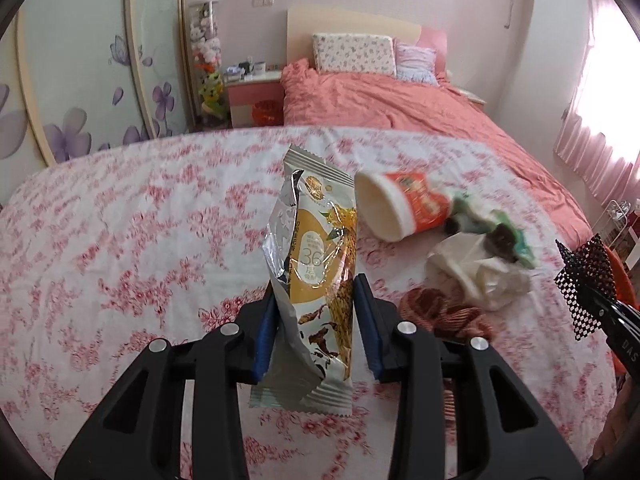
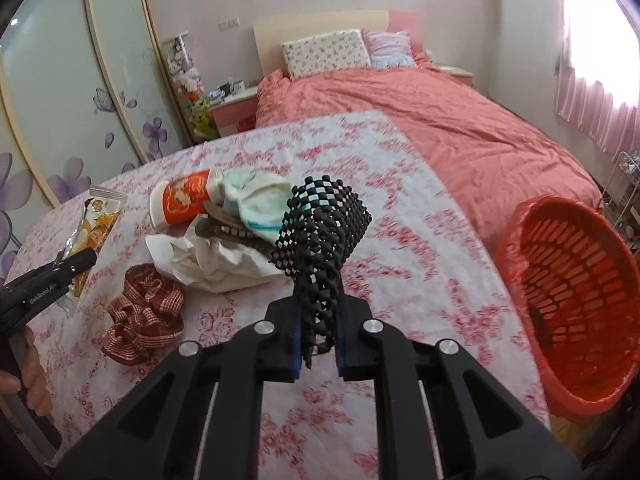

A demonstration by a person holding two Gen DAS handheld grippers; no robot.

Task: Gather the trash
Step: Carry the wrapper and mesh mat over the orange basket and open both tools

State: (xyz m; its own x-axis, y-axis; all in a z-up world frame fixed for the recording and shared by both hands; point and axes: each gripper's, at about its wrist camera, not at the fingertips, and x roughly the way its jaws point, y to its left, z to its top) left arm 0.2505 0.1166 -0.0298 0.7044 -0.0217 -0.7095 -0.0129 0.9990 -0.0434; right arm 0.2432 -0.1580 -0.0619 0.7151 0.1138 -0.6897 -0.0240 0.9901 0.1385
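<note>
Snack wrapper (image 1: 316,264): held upright above the floral tablecloth (image 1: 132,240), pinched between the blue pads of the left gripper (image 1: 318,320); torn open along its left edge.
Left gripper: closed onto the wrapper, with only the wrapper's width left between the jaws.
Black mesh (image 2: 320,236): gripped at its lower end by the right gripper (image 2: 318,344) and raised above the cloth.
Right gripper: jaws narrowed tightly on the mesh.
Paper cup (image 2: 182,200): laid on its side, far left of the mesh, mouth turned near-left.
Pale sock (image 2: 260,196): lying just beside the cup's base.
White crumpled paper (image 2: 208,260): placed near the cup.
Red checked cloth (image 2: 144,312): bunched at near left.
Red basket (image 2: 576,280): tilted at the table's right edge.
Bed (image 2: 460,128): seen beyond the table.
</note>
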